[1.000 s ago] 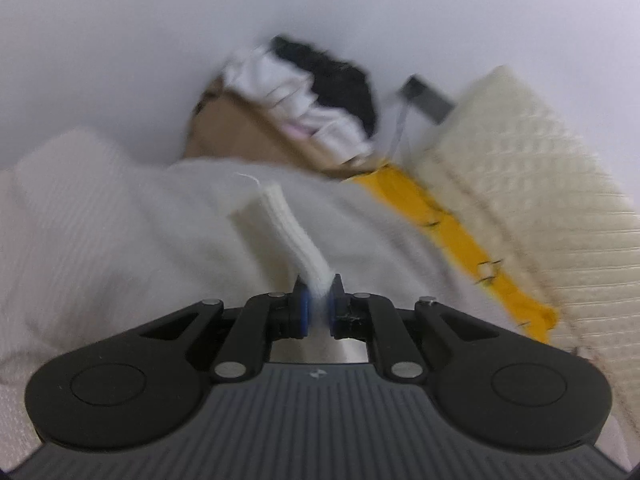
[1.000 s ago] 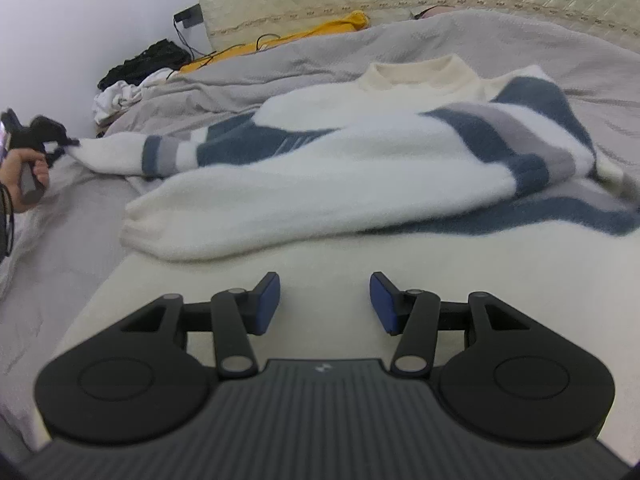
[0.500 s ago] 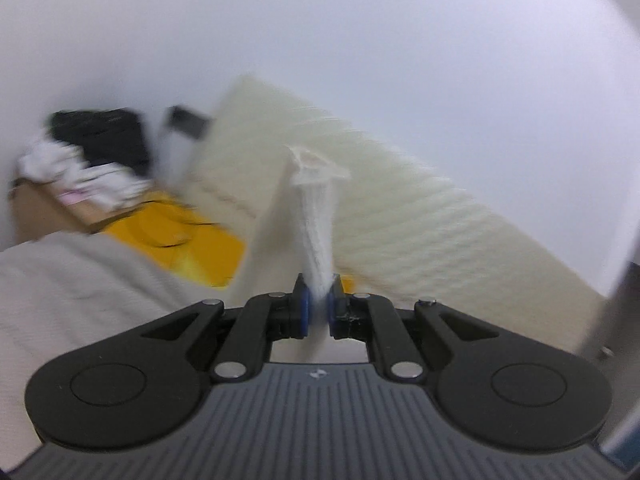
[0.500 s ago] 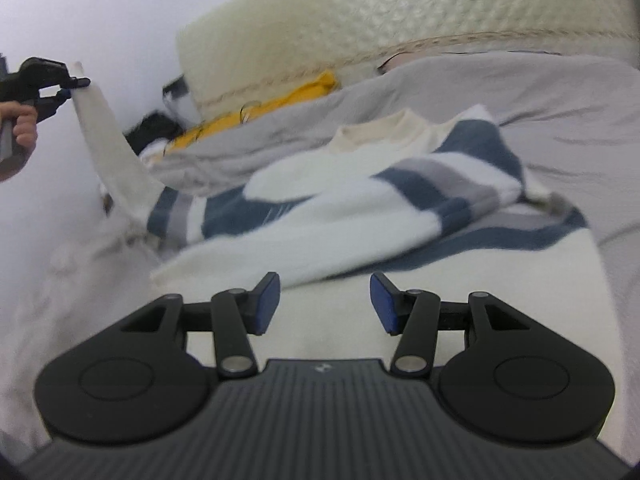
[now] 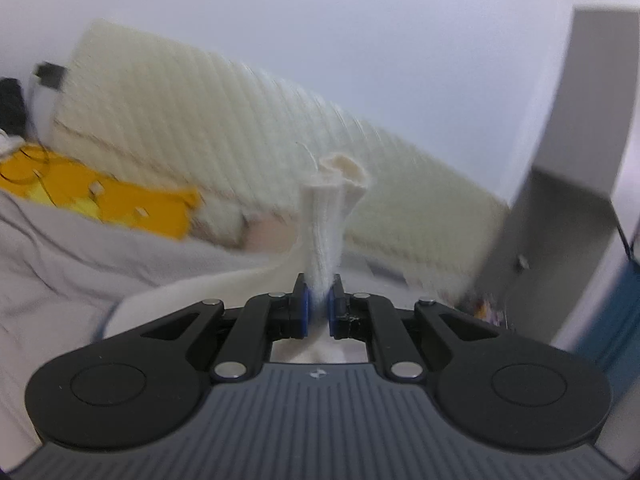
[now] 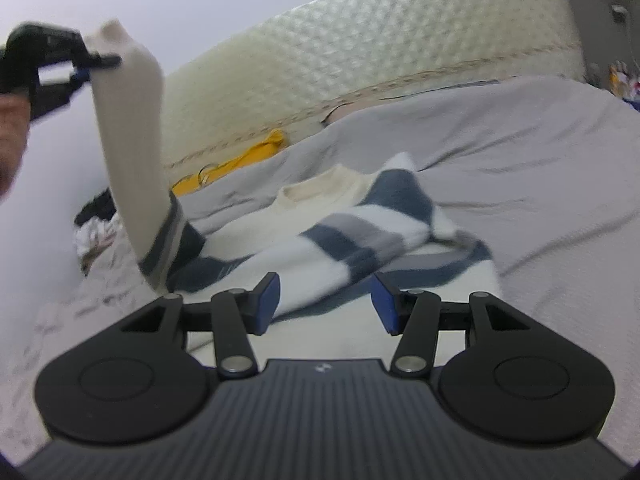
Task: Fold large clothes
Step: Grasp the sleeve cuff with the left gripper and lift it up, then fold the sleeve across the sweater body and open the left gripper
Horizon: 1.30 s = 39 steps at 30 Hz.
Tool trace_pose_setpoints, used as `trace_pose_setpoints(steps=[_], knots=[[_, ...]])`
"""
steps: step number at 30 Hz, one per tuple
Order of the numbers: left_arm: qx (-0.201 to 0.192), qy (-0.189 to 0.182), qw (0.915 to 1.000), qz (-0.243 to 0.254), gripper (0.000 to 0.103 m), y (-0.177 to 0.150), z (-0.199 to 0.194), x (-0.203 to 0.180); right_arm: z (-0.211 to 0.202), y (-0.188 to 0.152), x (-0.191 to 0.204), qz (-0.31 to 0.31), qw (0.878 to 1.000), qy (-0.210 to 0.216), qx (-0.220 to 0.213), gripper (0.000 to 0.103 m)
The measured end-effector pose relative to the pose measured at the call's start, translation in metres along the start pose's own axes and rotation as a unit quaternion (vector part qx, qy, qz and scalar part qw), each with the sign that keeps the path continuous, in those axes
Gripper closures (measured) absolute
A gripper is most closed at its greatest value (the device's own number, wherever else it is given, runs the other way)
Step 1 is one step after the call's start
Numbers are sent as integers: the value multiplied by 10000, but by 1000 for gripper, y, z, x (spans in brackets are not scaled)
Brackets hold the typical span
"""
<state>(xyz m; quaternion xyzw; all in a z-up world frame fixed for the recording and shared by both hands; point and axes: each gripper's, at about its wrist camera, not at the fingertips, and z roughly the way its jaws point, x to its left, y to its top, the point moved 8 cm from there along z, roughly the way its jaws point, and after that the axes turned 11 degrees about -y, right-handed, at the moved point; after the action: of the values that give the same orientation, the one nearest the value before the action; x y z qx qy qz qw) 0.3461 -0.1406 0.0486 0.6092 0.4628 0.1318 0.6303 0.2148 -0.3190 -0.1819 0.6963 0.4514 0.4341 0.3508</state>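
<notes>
A cream sweater (image 6: pixel 320 236) with navy and grey stripes lies crumpled on the grey bedspread (image 6: pixel 540 216), collar toward the headboard. Its left sleeve (image 6: pixel 132 140) is lifted high and hangs down to the body. My left gripper (image 5: pixel 318 308) is shut on the cream sleeve cuff (image 5: pixel 334 208), which sticks up between the blue pads. In the right wrist view that left gripper (image 6: pixel 86 66) shows at the upper left, held by a hand (image 6: pixel 12 120). My right gripper (image 6: pixel 325 298) hovers open over the sweater's lower part, nothing between its fingers.
A quilted cream headboard (image 6: pixel 360 60) runs along the back. A yellow cloth with cables (image 6: pixel 236 160) lies beside it, and a pile of dark and white clothes (image 6: pixel 94 220) sits at the left. A grey cabinet (image 5: pixel 568 184) stands at the right of the bed.
My left gripper has carried the sleeve cuff up and over toward the sweater's body, its view swinging from the clothes pile to the headboard. The right gripper shifted and tilted slightly, still open.
</notes>
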Motion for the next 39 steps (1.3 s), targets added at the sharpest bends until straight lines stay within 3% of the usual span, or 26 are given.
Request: trace_pose_setpoints(steps=[9,15,17,19,22,25,28,35,39], knots=[[1147,-126,9932,-123,92,-174,66,-35,2,7,-61,712,9968,-338,-90,48],[1747,-114,9845,-117,91,-244,81,-21,9,8,-84,973,9933,-617,-67,48],[1985,-185,9798,131,81,-255,78,-23,9,9,-86,964,9929,-689,-94,48],[2243,-376,9734,292,53,-262,69,-27,9,8,-86,936,9930,-712,-95,48],[2061,-511,9759,508,42,-264,39,-31,7,10,-80,813,9940,-719,-149,48],[1898,-500,9792,515,41,-252,14,-18,6,9,-74,684,9948,-739,-164,48],[1697,-136,9828,713,41,-237,-1,6,7,6,-66,599,9955,-727,-87,48],[1290,378,9905,276,41,-210,-6,83,18,-8,-12,-276,9991,-287,132,49],[1228,607,9898,379,41,-209,-1,102,34,-19,10,-731,9967,-140,329,63]])
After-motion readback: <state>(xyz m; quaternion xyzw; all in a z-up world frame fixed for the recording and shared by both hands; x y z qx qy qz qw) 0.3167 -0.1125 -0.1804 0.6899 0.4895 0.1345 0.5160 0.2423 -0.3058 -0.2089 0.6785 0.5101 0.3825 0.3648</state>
